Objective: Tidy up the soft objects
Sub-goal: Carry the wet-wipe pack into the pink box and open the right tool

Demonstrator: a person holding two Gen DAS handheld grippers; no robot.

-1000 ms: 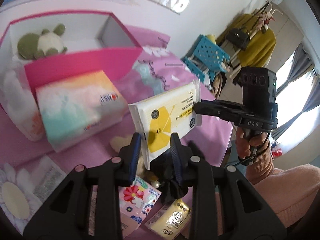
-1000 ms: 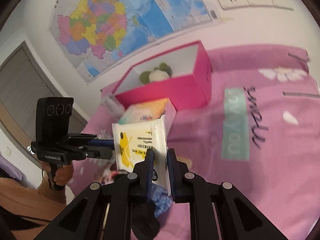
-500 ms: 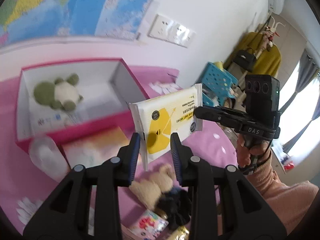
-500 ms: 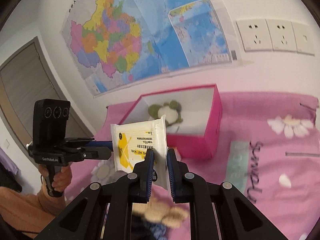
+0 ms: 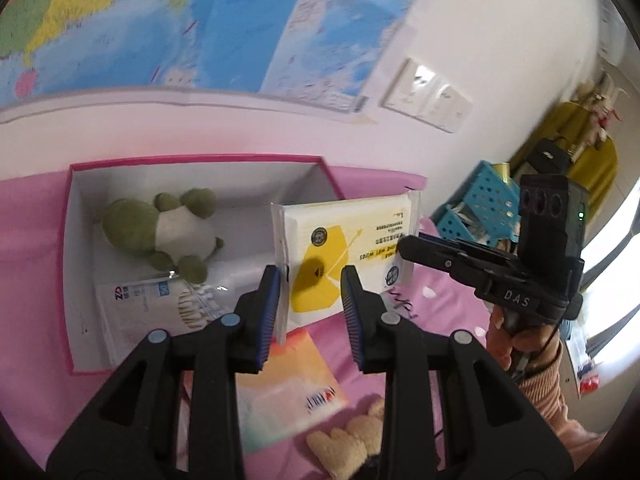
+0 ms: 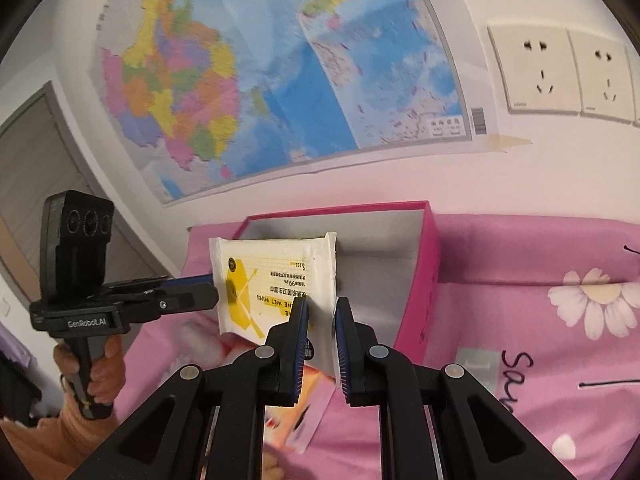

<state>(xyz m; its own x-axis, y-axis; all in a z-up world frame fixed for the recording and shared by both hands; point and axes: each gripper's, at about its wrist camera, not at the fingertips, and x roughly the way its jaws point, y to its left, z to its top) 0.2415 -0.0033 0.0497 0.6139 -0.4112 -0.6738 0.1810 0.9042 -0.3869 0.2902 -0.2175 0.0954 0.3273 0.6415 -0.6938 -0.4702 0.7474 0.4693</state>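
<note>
A white and yellow wet-wipes pack (image 5: 344, 252) hangs in the air, held from both ends. My left gripper (image 5: 310, 280) is shut on its near end, and my right gripper (image 6: 320, 312) is shut on the opposite end (image 6: 276, 280). The pack hovers at the front edge of an open pink box (image 5: 64, 264) with a white inside. A green and white plush toy (image 5: 164, 232) and a clear packet of cotton swabs (image 5: 156, 304) lie in that box. The right gripper's body (image 5: 520, 276) reaches in from the right of the left wrist view.
A pastel tissue pack (image 5: 288, 392) and a beige plush toy (image 5: 352, 440) lie on the pink flowered bedspread (image 6: 540, 328) below the grippers. A wall map (image 6: 260, 80) and sockets (image 6: 560, 72) are behind the box. A blue basket (image 5: 488, 204) stands off the bed's right side.
Both grippers carried the wipes pack up and forward, from over the tissue pack to the front edge of the pink box. The box's inside has come into fuller view.
</note>
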